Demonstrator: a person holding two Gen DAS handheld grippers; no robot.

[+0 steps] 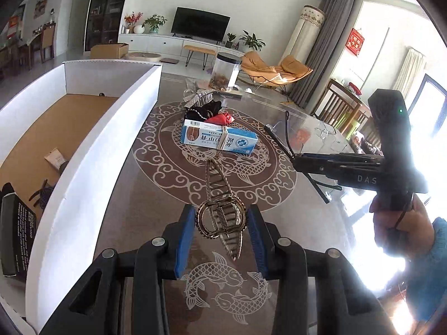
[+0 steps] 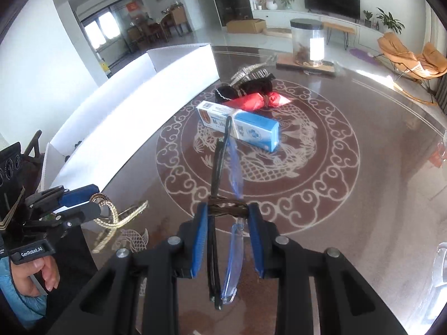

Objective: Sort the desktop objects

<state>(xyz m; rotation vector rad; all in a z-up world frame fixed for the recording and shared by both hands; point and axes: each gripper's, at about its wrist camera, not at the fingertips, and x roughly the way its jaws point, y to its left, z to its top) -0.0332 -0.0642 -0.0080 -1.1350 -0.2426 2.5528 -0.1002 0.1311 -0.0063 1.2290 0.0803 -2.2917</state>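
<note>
- At six o'clock in the left wrist view, the left gripper is clenched on a gold hair claw, its pads pinching the ringed hinge end while the toothed jaws of the clip hang toward the table.
- At six o'clock in the right wrist view, the right gripper is grasping folded glasses across their dark arms, with the clear lens dangling below the pads.
- The white box stands at nine o'clock of the left view, open-topped, with a few items already on its cardboard floor.
- Still on the table at twelve o'clock: a blue carton, a red bundle and a black fabric piece.
- The claw looks light, rigid and slick metal; the sprung hinge gives the firmest purchase, as the teeth would slip.
- The glasses seem light and fragile; I judge the folded arms the safest hold, since squeezing the lens risks scratches or a twist.
</note>
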